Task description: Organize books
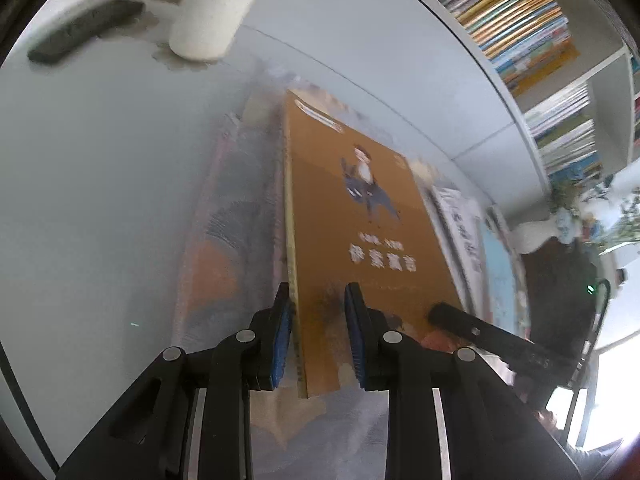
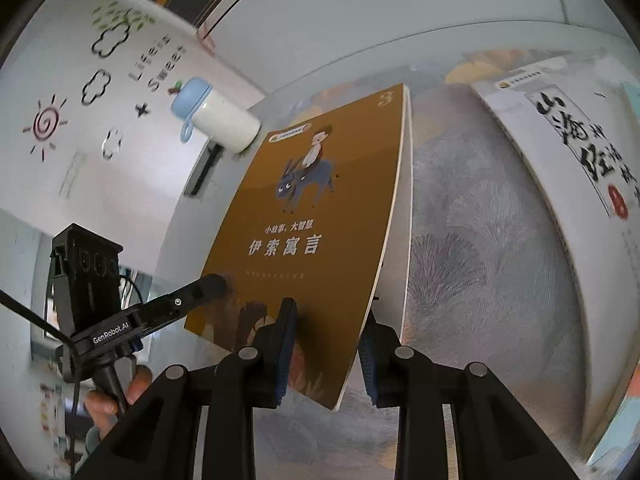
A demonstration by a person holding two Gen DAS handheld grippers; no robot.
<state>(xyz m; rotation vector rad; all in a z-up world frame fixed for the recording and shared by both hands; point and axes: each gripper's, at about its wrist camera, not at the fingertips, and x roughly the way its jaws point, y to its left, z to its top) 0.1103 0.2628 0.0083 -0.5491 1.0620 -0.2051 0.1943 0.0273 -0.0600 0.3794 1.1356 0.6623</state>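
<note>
A thin brown book point(image 1: 360, 232) with a donkey rider on its cover is held tilted above a larger book with a grey feathered cover point(image 2: 472, 264). My left gripper point(image 1: 318, 332) is shut on the book's near edge at the spine side, one blue pad on each face. My right gripper point(image 2: 328, 348) is shut on the near edge of the same brown book point(image 2: 320, 208), one pad on the cover and one behind it. The left gripper's finger point(image 2: 208, 282) shows touching the cover's left edge, and the right gripper's finger point(image 1: 452, 316) shows at the cover's lower right.
A white book with black calligraphy point(image 2: 580, 140) lies to the right, over a light blue one point(image 1: 500, 264). A white bottle with a blue cap point(image 2: 216, 120) and a dark flat object point(image 1: 84, 28) stand at the table's far side. Filled bookshelves point(image 1: 520, 12) lie beyond.
</note>
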